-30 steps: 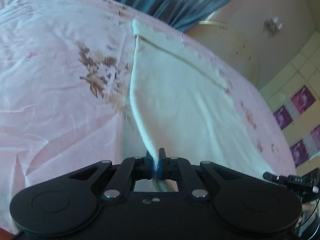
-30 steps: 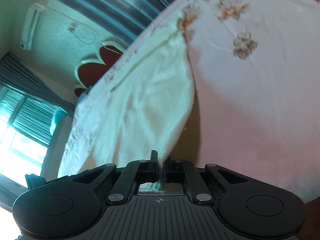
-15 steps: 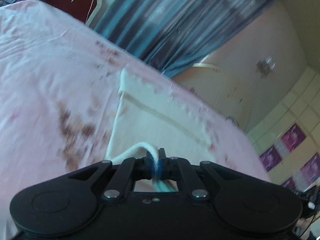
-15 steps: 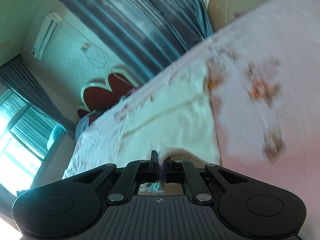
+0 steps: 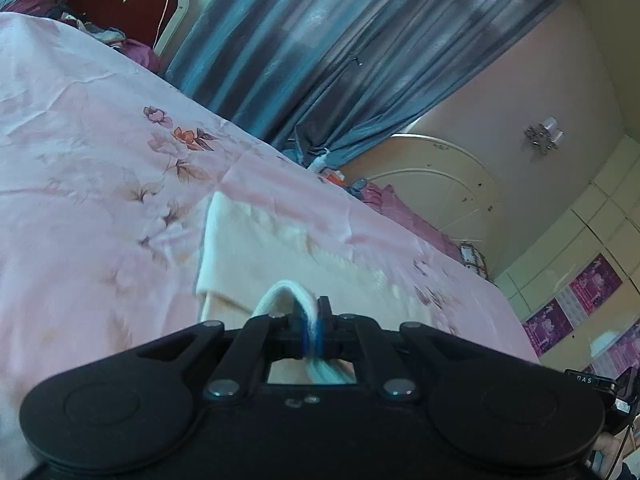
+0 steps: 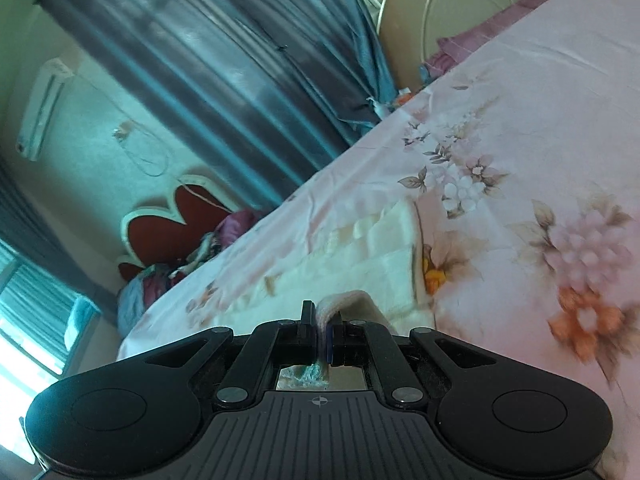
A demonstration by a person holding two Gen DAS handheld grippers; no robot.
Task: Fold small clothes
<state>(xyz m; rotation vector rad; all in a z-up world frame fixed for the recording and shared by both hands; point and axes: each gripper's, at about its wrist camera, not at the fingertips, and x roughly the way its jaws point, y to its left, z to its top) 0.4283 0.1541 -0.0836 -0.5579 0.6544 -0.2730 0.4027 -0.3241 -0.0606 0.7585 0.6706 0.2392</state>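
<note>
A small cream-white garment [image 5: 256, 256] lies on the pink floral bedsheet [image 5: 80, 168]. My left gripper [image 5: 311, 320] is shut on its near edge, which curls up in a loop between the jaws. In the right wrist view the same garment [image 6: 384, 240] lies flat ahead, and my right gripper [image 6: 320, 328] is shut on its other near corner, with the cloth arching over the jaws. The near part of the garment is hidden under both grippers.
The bed [image 6: 540, 128] stretches ahead and to the sides. Blue curtains [image 5: 328, 40] hang behind it. A red heart-shaped headboard [image 6: 180, 216] with bundled cloth stands at the bed's far end. A round cream panel [image 5: 448, 184] and a wardrobe are at the right.
Both grippers have carried the garment's near edge forward over the far part and lowered. The cloth, stretched up a second ago, now lies doubled with much less of it showing.
</note>
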